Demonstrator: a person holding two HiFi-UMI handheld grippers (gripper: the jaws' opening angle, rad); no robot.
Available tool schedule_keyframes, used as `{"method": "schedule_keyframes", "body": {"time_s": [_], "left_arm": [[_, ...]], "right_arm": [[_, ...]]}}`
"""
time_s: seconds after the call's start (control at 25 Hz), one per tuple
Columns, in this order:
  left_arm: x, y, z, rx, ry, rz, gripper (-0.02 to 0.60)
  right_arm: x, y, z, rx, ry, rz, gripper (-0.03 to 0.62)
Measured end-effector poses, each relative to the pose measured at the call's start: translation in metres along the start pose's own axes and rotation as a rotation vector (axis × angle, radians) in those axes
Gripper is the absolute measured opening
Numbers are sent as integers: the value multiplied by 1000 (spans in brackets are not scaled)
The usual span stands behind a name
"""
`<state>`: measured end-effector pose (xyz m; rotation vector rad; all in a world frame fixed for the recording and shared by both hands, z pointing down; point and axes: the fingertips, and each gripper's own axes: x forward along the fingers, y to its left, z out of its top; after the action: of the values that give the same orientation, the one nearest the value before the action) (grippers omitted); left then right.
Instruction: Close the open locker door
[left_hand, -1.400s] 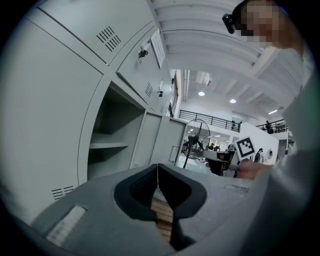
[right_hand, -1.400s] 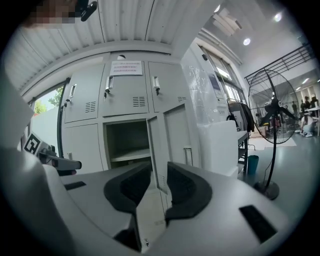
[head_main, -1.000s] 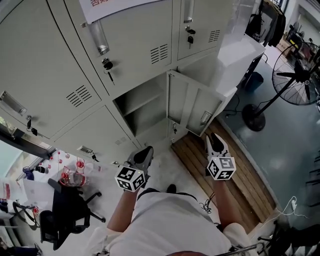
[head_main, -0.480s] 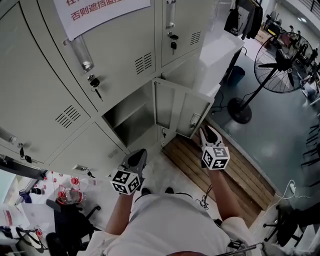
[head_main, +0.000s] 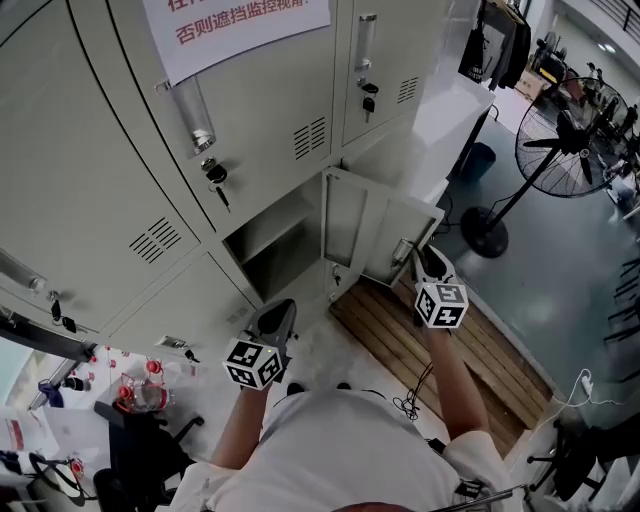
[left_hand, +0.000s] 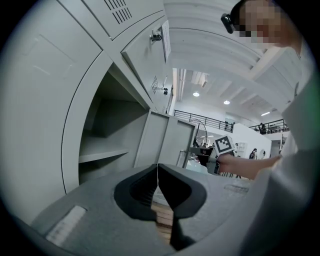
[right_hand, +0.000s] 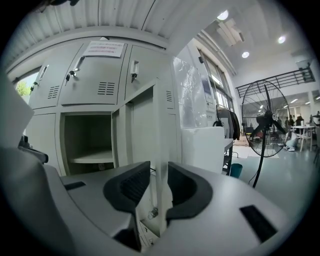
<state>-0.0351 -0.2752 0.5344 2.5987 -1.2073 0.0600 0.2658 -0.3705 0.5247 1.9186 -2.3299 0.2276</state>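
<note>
The open locker door (head_main: 375, 225) is a grey metal panel swung out from the lower compartment (head_main: 270, 240), which holds one bare shelf. My right gripper (head_main: 420, 258) is at the door's free edge, just by its handle (head_main: 403, 248). In the right gripper view the door's edge (right_hand: 159, 150) runs up through the gap of the right gripper (right_hand: 159, 172); the jaws stand apart and straddle it without a clear squeeze. My left gripper (head_main: 280, 312) hangs lower left, away from the door, pointing at the compartment (left_hand: 105, 135). The left gripper (left_hand: 158, 172) is shut with nothing in it.
Closed lockers with keys in their locks surround the compartment. A wooden slatted board (head_main: 430, 345) lies on the floor under the door. A standing fan (head_main: 570, 140) is at the right, a white cabinet (head_main: 460, 110) beside the lockers, a black chair (head_main: 140, 420) and bottles lower left.
My right gripper has moved up and forward from above the wooden board to the door's free edge. The left gripper has stayed about where it was. The door has not swung.
</note>
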Motion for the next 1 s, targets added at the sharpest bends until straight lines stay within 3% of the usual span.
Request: {"method": "schedule_keyframes", "body": {"time_s": [0.28,0.64,1.0], "left_arm": [[-1,12,0,-8,3,16,15],[-1,20,-3,-14,14,30,15],[-3,18,-8,-21,20,28,15]], "right_arm": [[10,-9,5,-7,-15,-37,100],[23,-6,15,-38,-32,30,114],[17,3,15,-49,-28,34,114]]}}
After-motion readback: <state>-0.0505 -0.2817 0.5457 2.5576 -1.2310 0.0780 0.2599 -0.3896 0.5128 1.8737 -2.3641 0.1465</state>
